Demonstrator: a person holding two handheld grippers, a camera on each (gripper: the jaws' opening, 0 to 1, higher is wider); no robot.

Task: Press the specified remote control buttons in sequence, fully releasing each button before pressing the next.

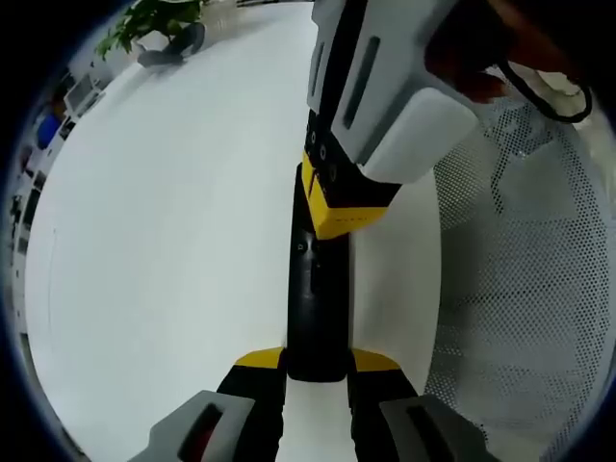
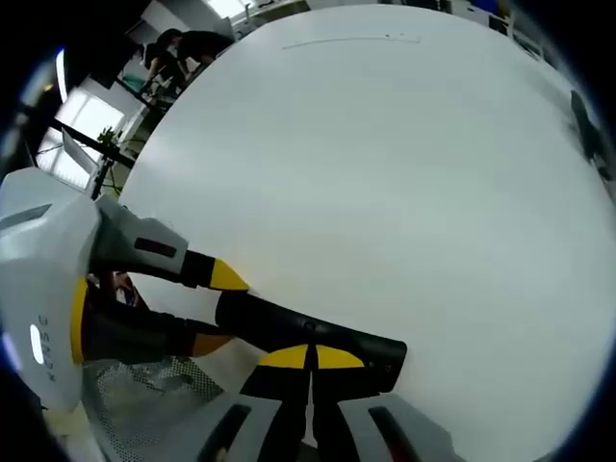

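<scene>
A slim black remote control (image 1: 316, 289) lies lengthwise over the white table (image 1: 164, 241). My left gripper (image 1: 318, 362) is shut on its near end, one yellow tip on each side. My right gripper (image 1: 337, 210) comes down from the upper right, and its yellow tips rest on the remote's far half. In the right gripper view the remote (image 2: 289, 330) runs across just above my right gripper (image 2: 311, 358), whose jaws are shut together with their tips against the remote's top face. My left gripper (image 2: 217, 310) enters from the left, clamping the remote's end.
A white perforated mesh sleeve (image 1: 520, 289) covers the right side next to the remote, and a hand (image 1: 472, 67) holds the right gripper. A potted plant (image 1: 159, 24) stands at the far table edge. People (image 2: 183, 48) stand beyond the table.
</scene>
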